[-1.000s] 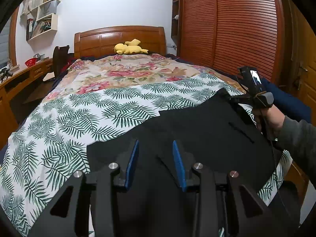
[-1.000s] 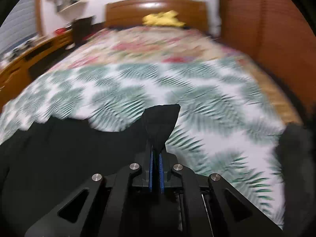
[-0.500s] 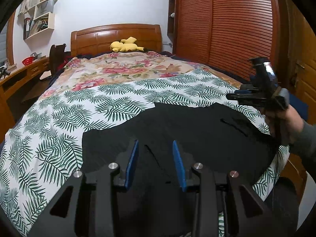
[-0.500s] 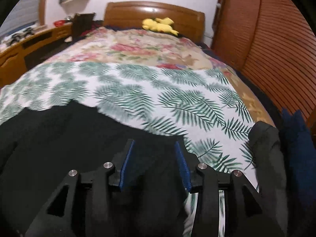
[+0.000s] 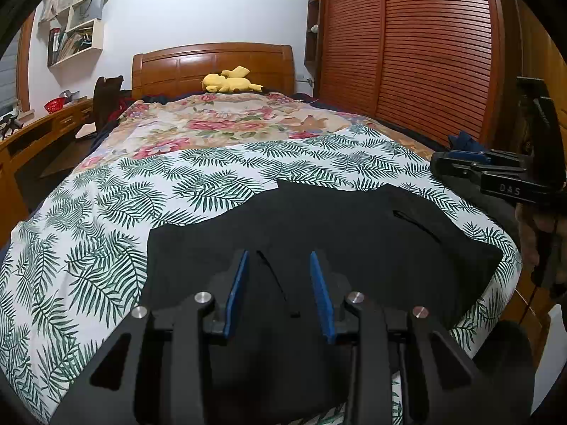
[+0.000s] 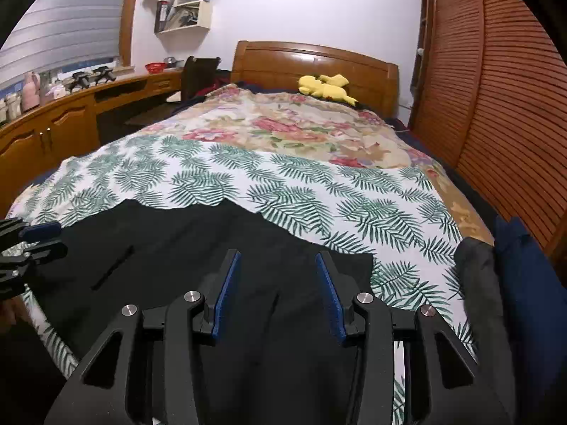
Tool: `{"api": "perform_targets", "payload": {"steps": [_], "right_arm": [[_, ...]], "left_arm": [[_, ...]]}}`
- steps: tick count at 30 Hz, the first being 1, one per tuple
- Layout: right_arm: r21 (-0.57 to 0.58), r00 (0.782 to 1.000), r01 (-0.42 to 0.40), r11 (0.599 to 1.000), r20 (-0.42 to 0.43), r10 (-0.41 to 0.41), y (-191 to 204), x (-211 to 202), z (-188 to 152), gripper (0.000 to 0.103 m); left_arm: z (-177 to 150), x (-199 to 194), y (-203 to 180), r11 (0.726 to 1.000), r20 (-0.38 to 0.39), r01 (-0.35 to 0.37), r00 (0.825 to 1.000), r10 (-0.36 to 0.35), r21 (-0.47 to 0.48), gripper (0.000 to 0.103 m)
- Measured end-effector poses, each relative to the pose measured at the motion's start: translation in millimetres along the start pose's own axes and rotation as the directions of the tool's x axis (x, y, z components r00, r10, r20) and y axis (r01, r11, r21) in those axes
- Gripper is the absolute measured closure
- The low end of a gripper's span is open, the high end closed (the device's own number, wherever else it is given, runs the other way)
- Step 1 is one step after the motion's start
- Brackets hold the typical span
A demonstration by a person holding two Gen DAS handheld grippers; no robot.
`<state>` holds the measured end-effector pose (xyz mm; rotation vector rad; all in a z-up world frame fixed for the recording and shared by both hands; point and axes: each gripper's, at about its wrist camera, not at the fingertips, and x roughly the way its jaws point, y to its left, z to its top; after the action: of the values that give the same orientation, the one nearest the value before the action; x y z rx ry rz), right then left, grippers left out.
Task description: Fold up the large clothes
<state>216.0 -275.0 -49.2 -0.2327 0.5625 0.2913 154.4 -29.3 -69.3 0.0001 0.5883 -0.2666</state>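
Note:
A large black garment lies spread across the foot of the bed on a palm-leaf sheet; it also shows in the right wrist view. My left gripper is open and empty, held above the garment's near left part. My right gripper is open and empty above the garment's right part. The right gripper also shows at the right edge of the left wrist view. The left gripper shows at the left edge of the right wrist view.
A yellow plush toy lies by the wooden headboard. A grey garment and a blue one sit at the bed's right edge. Louvred wardrobe doors stand on the right, a wooden desk on the left.
One second ago my right gripper was shut on a black garment corner. It has let go and opened, and the garment now lies flat. Both grippers have drawn back and up.

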Motion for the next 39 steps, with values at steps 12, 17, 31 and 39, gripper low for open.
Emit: {"api": "perform_targets", "payload": {"steps": [12, 17, 31, 39], "right_arm": [[0.025, 0.995, -0.062, 0.998, -0.07, 0.064, 7, 2, -34, 0.05], [0.028, 0.976, -0.172, 0.985, -0.133, 0.174, 22, 12, -66, 0.05], [-0.018, 0.935, -0.281, 0.959, -0.229, 0.27, 82, 48, -109, 0.049], [-0.017, 0.942, -0.276, 0.961, -0.203, 0.267, 79, 35, -90, 0.05]], "left_arm": [[-16, -13, -2, 1.0, -0.015, 0.003, 1.0, -0.003, 0.001, 0.069], [-30, -26, -7, 1.0, -0.022, -0.019, 1.0, 0.02, 0.008, 0.069], [-72, -44, 15, 0.992, -0.054, -0.102, 0.994, 0.098, -0.076, 0.068], [-81, -57, 52, 0.978, -0.077, -0.179, 0.982, 0.171, -0.104, 0.068]]}}
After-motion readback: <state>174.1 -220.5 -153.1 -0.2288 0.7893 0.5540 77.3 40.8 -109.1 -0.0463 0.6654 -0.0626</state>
